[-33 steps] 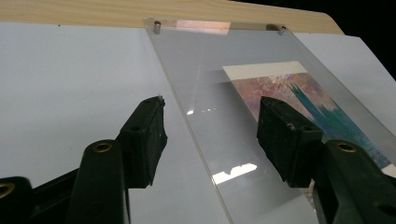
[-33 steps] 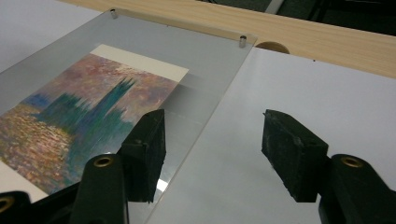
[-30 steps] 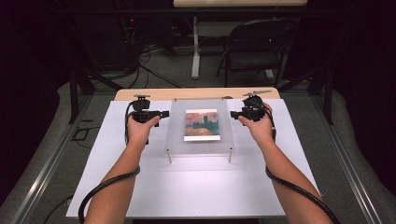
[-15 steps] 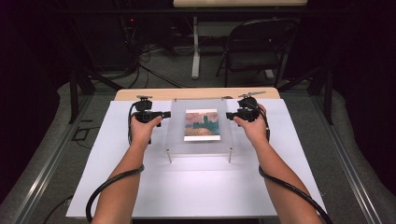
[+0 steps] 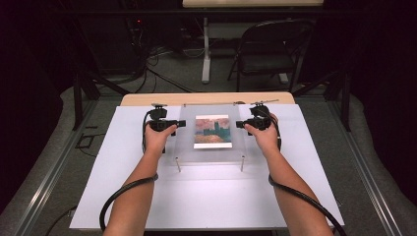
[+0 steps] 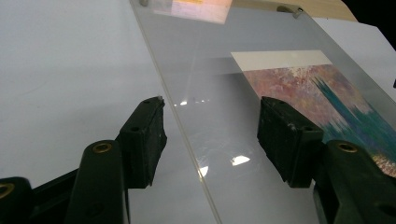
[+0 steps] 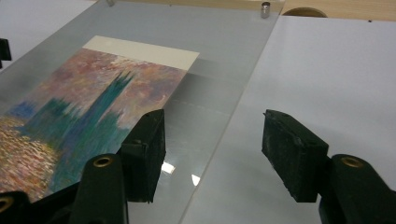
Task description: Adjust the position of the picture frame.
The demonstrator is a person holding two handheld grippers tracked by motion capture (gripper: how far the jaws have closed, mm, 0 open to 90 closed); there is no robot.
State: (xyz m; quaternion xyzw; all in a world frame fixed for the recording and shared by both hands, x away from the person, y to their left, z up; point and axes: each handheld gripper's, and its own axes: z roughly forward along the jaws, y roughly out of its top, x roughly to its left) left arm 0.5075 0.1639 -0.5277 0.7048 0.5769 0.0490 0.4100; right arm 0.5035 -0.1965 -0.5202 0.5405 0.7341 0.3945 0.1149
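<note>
A clear acrylic plate [image 5: 188,147] stands on short metal posts [image 5: 178,165] in the middle of the white table top [image 5: 123,167]. A painted print [image 5: 212,132] of teal towers on pink lies under it. My left gripper [image 5: 181,124] is at the plate's left edge [image 6: 187,135]. It is open, one jaw over the table and one over the plate, with neither pad [image 6: 148,135] pressing. My right gripper [image 5: 239,124] is open at the right edge [image 7: 224,140] in the same way. The print [image 7: 84,107] lies just past its left pad [image 7: 147,144].
Bare white table top [image 5: 211,196] lies in front of the plate and to both sides. A wooden strip [image 5: 147,100] runs along the back edge. A folding chair [image 5: 268,49], a table leg [image 5: 206,49] and floor cables stand beyond. Cables [image 5: 123,191] trail from both grippers.
Both hands have come down and inward. The jaws now reach the plate's left and right edges. Both grippers stay open, and the plate has not moved.
</note>
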